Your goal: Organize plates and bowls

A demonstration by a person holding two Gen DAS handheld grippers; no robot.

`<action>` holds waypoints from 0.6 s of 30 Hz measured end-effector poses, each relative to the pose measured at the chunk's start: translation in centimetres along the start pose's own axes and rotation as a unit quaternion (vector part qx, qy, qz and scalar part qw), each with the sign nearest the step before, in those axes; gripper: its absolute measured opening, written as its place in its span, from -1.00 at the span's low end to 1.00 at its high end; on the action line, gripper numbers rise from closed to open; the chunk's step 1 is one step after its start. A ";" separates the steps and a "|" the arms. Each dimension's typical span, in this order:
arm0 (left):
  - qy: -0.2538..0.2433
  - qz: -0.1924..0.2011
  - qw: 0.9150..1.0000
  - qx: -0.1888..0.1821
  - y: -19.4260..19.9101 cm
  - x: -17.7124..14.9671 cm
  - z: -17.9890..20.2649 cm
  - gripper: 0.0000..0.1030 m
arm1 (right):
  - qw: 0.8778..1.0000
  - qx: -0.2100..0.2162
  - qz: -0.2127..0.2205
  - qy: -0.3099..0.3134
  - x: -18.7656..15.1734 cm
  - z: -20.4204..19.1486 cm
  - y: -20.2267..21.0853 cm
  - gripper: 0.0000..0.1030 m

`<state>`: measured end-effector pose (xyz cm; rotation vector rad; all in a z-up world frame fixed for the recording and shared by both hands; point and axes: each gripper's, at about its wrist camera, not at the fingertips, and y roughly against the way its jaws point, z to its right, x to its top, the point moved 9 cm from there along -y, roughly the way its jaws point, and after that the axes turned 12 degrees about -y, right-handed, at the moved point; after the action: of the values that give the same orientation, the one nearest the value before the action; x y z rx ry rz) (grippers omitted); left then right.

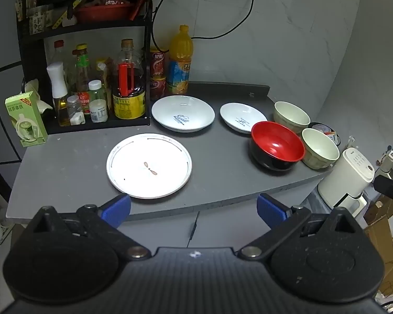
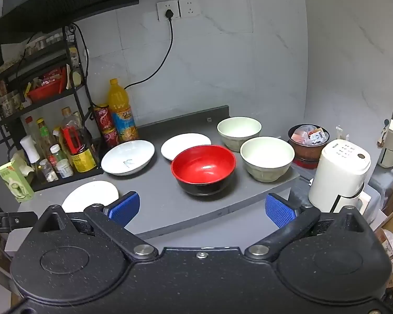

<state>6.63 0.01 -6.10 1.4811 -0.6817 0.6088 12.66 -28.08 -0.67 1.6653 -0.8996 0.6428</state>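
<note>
flat plate [image 2: 90, 195] half behind hand-held gripper [image 2: 201, 208]

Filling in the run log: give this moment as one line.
left gripper open, empty | right gripper open, empty | three plates, three bowls apart on counter | nothing stacked

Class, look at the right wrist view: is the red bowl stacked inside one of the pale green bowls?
No: the red bowl sits on the counter by itself, apart from both green bowls.

A rack [image 1: 91, 26] of bottles [image 1: 128, 83] and an orange drink [image 1: 180, 60] stand far-left; a white kettle [image 2: 339, 175] right.
</note>
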 end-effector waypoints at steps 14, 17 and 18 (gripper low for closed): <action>-0.007 0.001 1.000 -0.006 -0.2 0.6 1.5 0.97 | 1.000 -0.005 -0.027 -0.008 0.3 0.2 -0.6 1.00; -0.009 0.002 1.000 -0.009 -0.1 0.6 1.8 0.97 | 1.000 -0.005 -0.030 -0.006 0.4 0.1 -0.6 1.00; -0.009 0.001 1.000 -0.009 -0.1 0.6 1.7 0.97 | 0.999 -0.004 -0.031 -0.004 0.3 0.1 -0.6 1.00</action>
<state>7.10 -1.74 -5.77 1.4698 -0.7010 0.5908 13.34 -28.14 -0.74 1.6829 -0.8511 0.5901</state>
